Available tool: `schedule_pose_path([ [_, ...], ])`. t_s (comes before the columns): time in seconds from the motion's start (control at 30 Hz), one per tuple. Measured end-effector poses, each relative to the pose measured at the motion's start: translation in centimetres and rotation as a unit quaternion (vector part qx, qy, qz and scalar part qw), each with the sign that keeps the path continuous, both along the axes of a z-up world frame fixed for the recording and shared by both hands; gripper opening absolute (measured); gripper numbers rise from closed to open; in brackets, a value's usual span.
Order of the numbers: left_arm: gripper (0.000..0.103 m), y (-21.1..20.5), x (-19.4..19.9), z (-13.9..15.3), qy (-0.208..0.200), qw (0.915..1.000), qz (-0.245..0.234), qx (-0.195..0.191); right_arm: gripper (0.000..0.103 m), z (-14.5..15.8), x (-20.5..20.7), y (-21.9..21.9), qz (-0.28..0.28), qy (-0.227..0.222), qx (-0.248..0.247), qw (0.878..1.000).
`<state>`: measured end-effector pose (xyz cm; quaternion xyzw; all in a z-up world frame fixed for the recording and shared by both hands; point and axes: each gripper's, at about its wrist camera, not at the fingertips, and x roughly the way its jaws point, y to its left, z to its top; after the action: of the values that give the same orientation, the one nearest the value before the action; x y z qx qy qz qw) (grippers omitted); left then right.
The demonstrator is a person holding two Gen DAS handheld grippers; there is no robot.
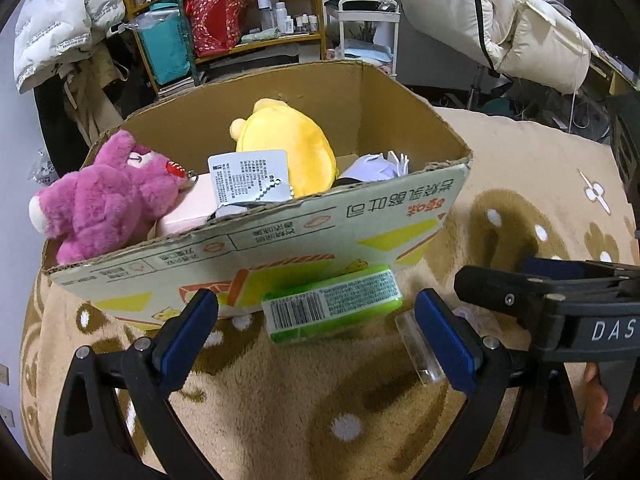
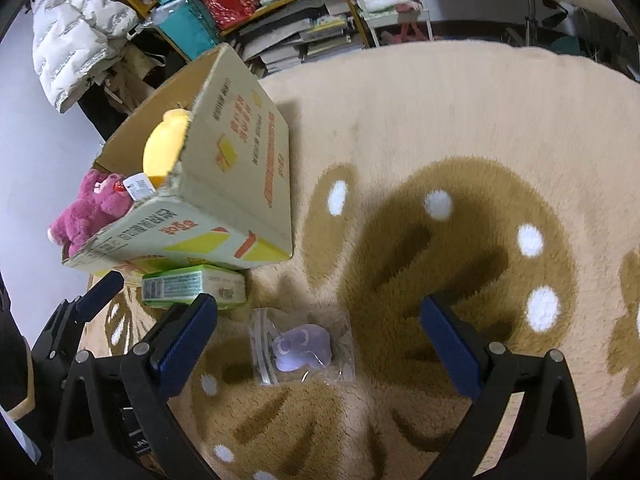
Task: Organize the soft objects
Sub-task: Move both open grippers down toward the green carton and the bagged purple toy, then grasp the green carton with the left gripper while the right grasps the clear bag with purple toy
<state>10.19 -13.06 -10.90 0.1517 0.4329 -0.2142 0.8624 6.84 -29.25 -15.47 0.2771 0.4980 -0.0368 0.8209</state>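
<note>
A cardboard box stands on the plush rug and holds a pink bear, a yellow plush with a white tag and a pale purple item. A green tissue pack lies on the rug against the box front. My left gripper is open just in front of that pack. In the right wrist view the box, the pack and a small purple toy in a clear bag show. My right gripper is open above the bagged toy.
The beige and brown rug spreads to the right. Shelves with bags and bottles, stacked books and hanging padded jackets stand behind the box. My right gripper's body shows at the left wrist view's right edge.
</note>
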Motion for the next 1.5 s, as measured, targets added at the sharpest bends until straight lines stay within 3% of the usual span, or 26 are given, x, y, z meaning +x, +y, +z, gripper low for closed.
schedule_pose_path([
  [0.33,0.098,-1.1,0.0,-1.1,-0.003,0.9998,-0.012,0.017,0.103,-1.3,0.7,-0.7,-0.005,0.011,0.034,0.999],
  [0.53,0.097,-1.4,-0.1,-1.5,-0.009,0.9998,-0.014,0.013,0.098,-1.8,0.7,-0.6,0.005,0.029,0.038,0.999],
  [0.73,0.077,-0.9,0.3,-1.8,0.018,0.9998,-0.010,-0.004,0.096,-1.9,0.6,-0.8,0.003,0.035,0.043,0.998],
  [1.5,0.075,3.8,-1.7,1.2,0.001,0.9990,0.041,-0.018,0.096,-2.7,1.0,0.2,0.021,0.048,0.030,0.998],
])
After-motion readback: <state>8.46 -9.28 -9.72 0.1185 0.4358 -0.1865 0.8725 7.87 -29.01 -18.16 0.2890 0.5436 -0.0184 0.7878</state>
